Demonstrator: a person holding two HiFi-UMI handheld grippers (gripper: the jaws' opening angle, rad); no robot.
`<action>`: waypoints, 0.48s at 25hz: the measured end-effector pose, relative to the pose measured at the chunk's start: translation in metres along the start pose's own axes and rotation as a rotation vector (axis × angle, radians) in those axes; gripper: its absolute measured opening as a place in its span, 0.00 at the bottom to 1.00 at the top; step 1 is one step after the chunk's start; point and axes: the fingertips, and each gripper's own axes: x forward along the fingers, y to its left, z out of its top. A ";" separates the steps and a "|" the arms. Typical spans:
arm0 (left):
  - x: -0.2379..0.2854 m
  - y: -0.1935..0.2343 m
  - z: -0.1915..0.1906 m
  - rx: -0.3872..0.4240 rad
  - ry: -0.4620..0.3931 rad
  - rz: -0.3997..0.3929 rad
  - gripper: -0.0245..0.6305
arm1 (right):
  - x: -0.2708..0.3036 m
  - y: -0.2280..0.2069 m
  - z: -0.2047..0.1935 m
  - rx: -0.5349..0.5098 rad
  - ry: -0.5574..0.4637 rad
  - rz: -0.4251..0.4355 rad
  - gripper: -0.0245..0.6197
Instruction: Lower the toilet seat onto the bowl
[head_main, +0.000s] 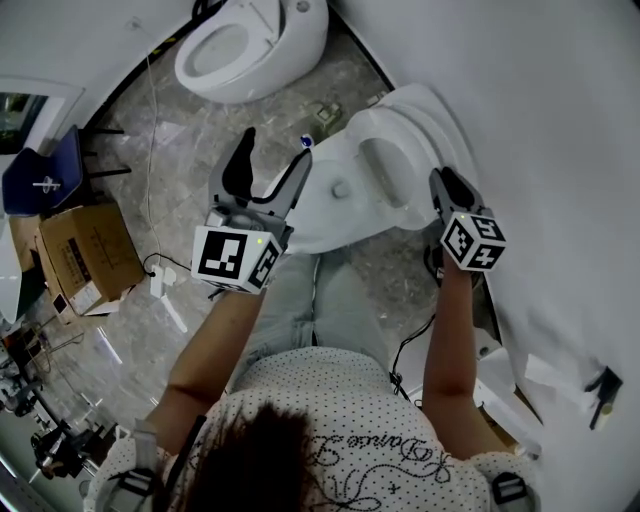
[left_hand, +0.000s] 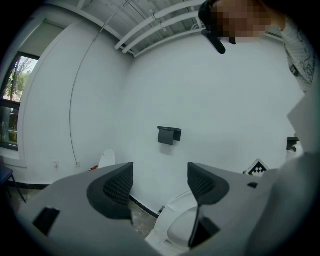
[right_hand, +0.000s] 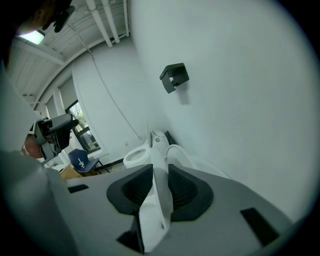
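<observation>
The right tongs (right_hand: 159, 172) are clamped on the thin edge of the raised toilet seat (right_hand: 155, 215), which is pinched between the two dark, ribbed pads. The left tongs (left_hand: 160, 172) are held apart with nothing between them, well to the left of the right tongs and clear of the toilet.

The step in hand is judged to be the start of lowering: the seat is gripped but not yet brought down. The seat is seen upright, leaning toward the plain white wall (head_main: 540, 150) just right of the right tongs. The next move is judged to call for the gripped edge to be swung away from the wall and eased down in an arc onto the bowl (head_main: 320, 215), which is seen between the two tongs. The hold should be kept firm, since the surface looks slippery.

The seat is a smooth, glossy white panel, thin and gently curved, probably hard plastic. The bowl is rounded, glossy and white, like glazed ceramic.

Beyond the right tongs, a small black boxy holder (right_hand: 174, 76) is fixed on the wall. Farther beyond both tongs, a second white oval toilet (head_main: 250, 45) stands on a grey marbled floor (head_main: 200, 140).
</observation>
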 end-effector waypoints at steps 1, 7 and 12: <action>-0.002 0.000 0.001 0.003 -0.003 0.003 0.53 | -0.001 0.002 0.000 0.006 -0.001 0.014 0.21; -0.012 0.013 -0.005 -0.007 0.001 0.018 0.53 | 0.002 0.021 -0.003 -0.003 0.022 0.084 0.21; -0.023 0.018 -0.010 -0.019 0.002 0.016 0.53 | -0.003 0.042 -0.010 0.020 0.038 0.136 0.21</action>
